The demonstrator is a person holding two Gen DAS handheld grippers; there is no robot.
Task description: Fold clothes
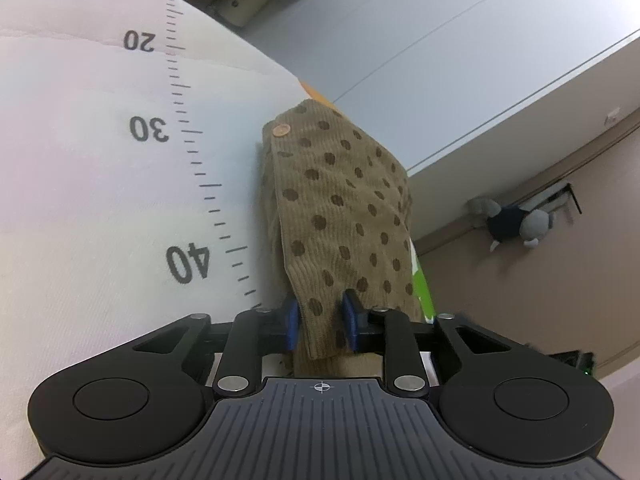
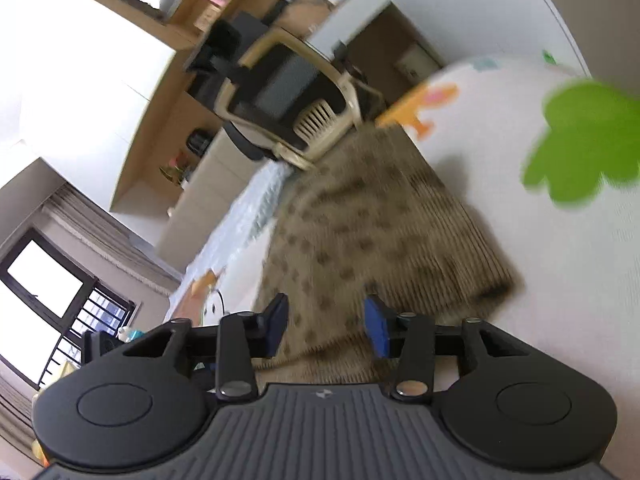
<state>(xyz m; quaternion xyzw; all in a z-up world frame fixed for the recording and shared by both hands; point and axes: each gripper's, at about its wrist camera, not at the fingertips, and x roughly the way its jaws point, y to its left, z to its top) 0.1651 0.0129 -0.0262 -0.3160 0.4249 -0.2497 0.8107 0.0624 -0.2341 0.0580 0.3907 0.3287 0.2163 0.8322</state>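
The left gripper [image 1: 320, 326] has its two blue pads closed part-way onto the near edge of a tan corduroy garment with brown dots [image 1: 340, 216], pinching the cloth between them. The garment stretches away from the jaws, folded over itself, with a brown button [image 1: 281, 130] at its far end. It lies on a white mat [image 1: 80, 160], just right of a printed ruler scale [image 1: 188, 152] marked 20, 30 and 40. Far off to the right, a grey stuffed toy [image 1: 516, 222] sits against a wall.

The right gripper [image 2: 326, 328], seen in a motion-blurred view, has its jaws spread wide, with the near edge of the same dotted garment [image 2: 372, 220] lying between the pads; whether either pad touches the cloth cannot be told. The mat [image 2: 560, 280] here carries a green shape [image 2: 580, 144] on the right and an orange one [image 2: 424, 108] farther off. Beyond the garment stands a beige-framed chair [image 2: 288, 100].
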